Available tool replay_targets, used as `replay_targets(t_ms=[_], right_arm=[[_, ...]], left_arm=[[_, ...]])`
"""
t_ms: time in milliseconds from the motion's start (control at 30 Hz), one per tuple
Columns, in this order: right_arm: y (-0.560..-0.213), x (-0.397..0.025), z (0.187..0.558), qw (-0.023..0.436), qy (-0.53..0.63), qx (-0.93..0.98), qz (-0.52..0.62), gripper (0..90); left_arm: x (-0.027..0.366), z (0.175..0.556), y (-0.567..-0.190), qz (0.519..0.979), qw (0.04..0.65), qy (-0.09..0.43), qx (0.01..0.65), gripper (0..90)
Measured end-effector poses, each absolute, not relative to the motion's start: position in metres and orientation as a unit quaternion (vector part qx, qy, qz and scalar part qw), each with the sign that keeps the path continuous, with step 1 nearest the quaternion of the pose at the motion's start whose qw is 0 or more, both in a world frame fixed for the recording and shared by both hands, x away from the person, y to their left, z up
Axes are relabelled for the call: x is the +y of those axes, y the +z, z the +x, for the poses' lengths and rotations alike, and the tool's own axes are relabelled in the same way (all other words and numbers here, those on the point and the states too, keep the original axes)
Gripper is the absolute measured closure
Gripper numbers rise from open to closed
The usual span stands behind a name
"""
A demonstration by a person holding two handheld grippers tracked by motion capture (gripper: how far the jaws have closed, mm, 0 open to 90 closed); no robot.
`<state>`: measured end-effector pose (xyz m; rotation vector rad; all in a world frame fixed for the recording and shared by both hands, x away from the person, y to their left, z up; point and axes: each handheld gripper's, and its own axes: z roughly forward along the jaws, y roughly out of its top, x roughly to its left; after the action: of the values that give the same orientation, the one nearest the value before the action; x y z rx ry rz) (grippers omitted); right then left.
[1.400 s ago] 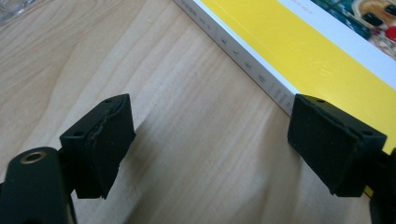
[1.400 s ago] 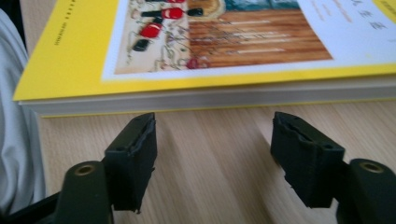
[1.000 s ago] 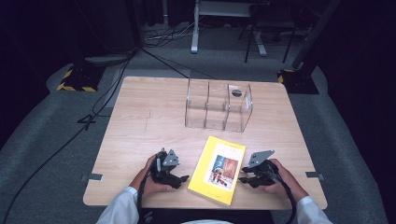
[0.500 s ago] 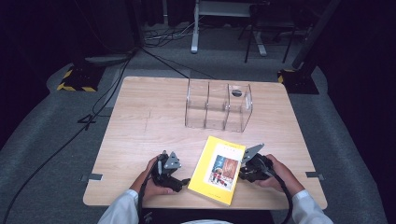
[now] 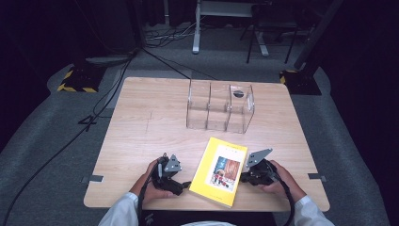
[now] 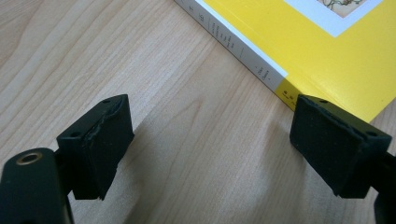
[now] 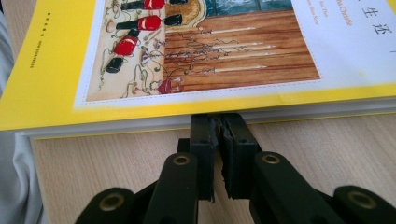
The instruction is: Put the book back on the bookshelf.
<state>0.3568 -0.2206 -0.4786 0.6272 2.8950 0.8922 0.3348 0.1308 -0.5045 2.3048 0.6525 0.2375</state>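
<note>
A yellow book (image 5: 219, 172) was laid flat near the lower edge of the wooden table (image 5: 141, 122), in the lower centre of the frame. It was flanked by the left gripper (image 5: 184, 184) at its lower left corner and the right gripper (image 5: 243, 177) at its right edge. A clear three-compartment organiser (image 5: 219, 112) was seen above the book, well apart from it.

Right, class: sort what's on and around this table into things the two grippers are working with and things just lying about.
In the job:
yellow book
left gripper, jaws open beside the book's spine
right gripper, jaws closed against the book's page edge

Lying about:
clear divided box
wooden table
floor cables
</note>
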Motion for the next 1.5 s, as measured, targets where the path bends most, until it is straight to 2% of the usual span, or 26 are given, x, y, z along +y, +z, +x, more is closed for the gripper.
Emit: replay_targets(t_ms=[333,533,700,833,1100,1333,1433,1500], right_arm=[[-0.476,-0.217,0.347,-0.006,0.334,0.925,0.181,83.2],[-0.472,-0.206,0.34,0.0,0.364,0.916,0.17,82.1],[-0.464,-0.201,0.334,-0.001,0.399,0.902,0.166,79.7],[-0.463,-0.193,0.329,-0.004,0.409,0.899,0.156,78.4],[-0.454,-0.185,0.327,0.007,0.443,0.882,0.159,78.4],[-0.449,-0.179,0.33,0.011,0.46,0.873,0.163,78.9],[-0.447,-0.175,0.331,0.012,0.467,0.869,0.165,78.9],[-0.446,-0.174,0.332,0.013,0.468,0.868,0.165,78.9]], left_arm=[[0.134,0.326,-0.504,0.893,0.357,0.093,0.258,14.1],[0.137,0.312,-0.501,0.898,0.348,0.088,0.256,16.2],[0.135,0.297,-0.491,0.891,0.376,0.088,0.238,17.8],[0.119,0.287,-0.48,0.886,0.4,0.097,0.214,17.9],[0.08,0.272,-0.475,0.894,0.403,0.101,0.166,18.2],[0.063,0.272,-0.48,0.891,0.408,0.116,0.165,19.0],[0.06,0.273,-0.479,0.885,0.412,0.131,0.171,21.8],[0.059,0.275,-0.48,0.878,0.415,0.144,0.189,28.4]])
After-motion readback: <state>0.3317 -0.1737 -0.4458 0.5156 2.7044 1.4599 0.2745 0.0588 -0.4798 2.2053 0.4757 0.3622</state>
